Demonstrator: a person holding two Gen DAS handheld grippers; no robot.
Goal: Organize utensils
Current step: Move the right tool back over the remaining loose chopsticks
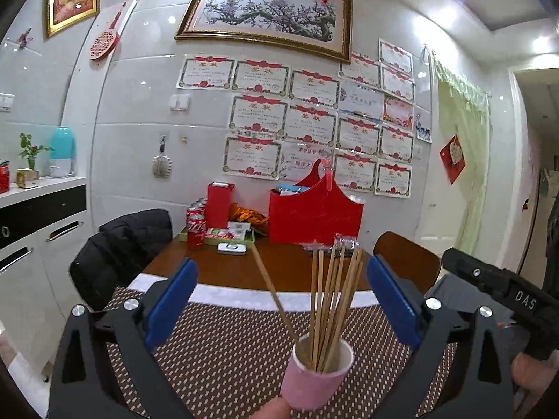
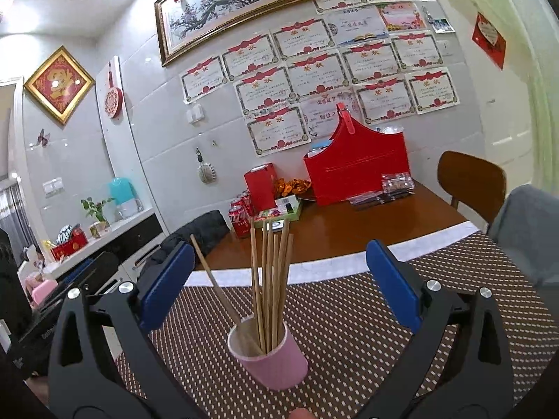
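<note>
On the mat (image 2: 349, 331), at six o'clock in both views, a cup (image 2: 270, 363) of chopsticks (image 2: 269, 279) is framed by the left gripper (image 1: 281, 300) and right gripper (image 2: 279, 286), jaws apart, nothing held. One stick leans out toward eleven o'clock. If it is clipped, the light, top-heavy cup could likely be tipped and the sticks spilled.

Both wrist views low over the table, facing the wall, sharing the near pink cup (image 1: 316, 373) (image 2: 269, 358)
</note>
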